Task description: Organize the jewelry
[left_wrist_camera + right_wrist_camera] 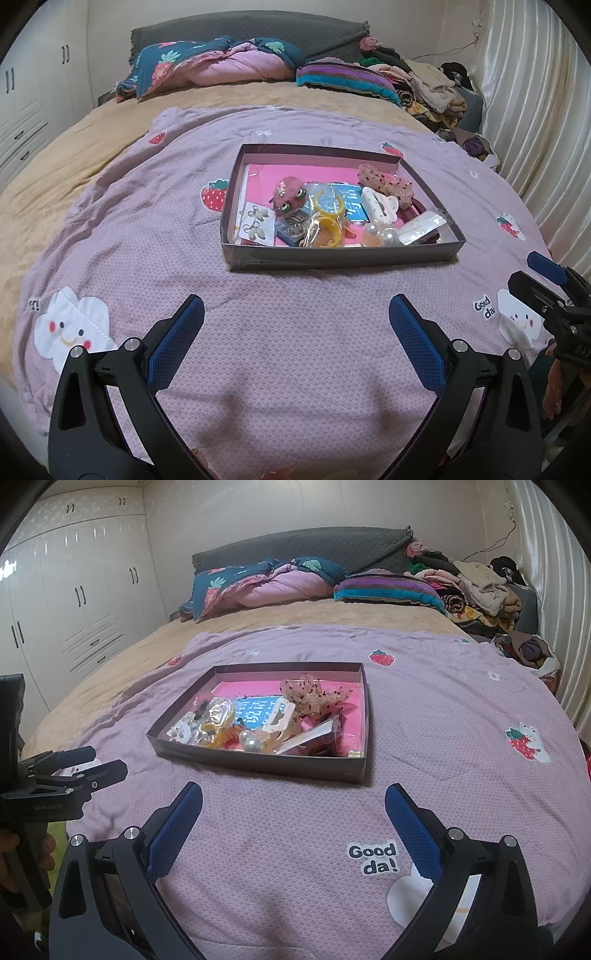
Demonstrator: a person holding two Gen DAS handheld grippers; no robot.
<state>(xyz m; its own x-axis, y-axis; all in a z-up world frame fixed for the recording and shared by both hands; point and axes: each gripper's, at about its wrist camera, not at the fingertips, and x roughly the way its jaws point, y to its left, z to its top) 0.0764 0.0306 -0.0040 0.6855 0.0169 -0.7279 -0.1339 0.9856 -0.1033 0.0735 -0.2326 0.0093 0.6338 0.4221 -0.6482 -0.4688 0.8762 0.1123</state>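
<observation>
Inside tray (343, 256), jumbled jewelry (328, 218) overlaps, pieces hard to separate; near wall hides some. Left gripper (295, 325), right gripper (293, 808) both wide, empty, over quilt (280, 369).

Hidden and cut-off parts around the tray (343, 256)

In the right wrist view the tray's near wall (258, 762) hides the lower parts of the pieces lying just behind it, and the small items at its left end (earrings, perhaps) are too blurred to name. The blue card (347, 203) inside the tray is mostly covered by a yellow hair claw (327, 221) and a white clip (378, 205). Right of the tray, the right gripper (546, 280) is cut by the left wrist picture's edge.
</observation>
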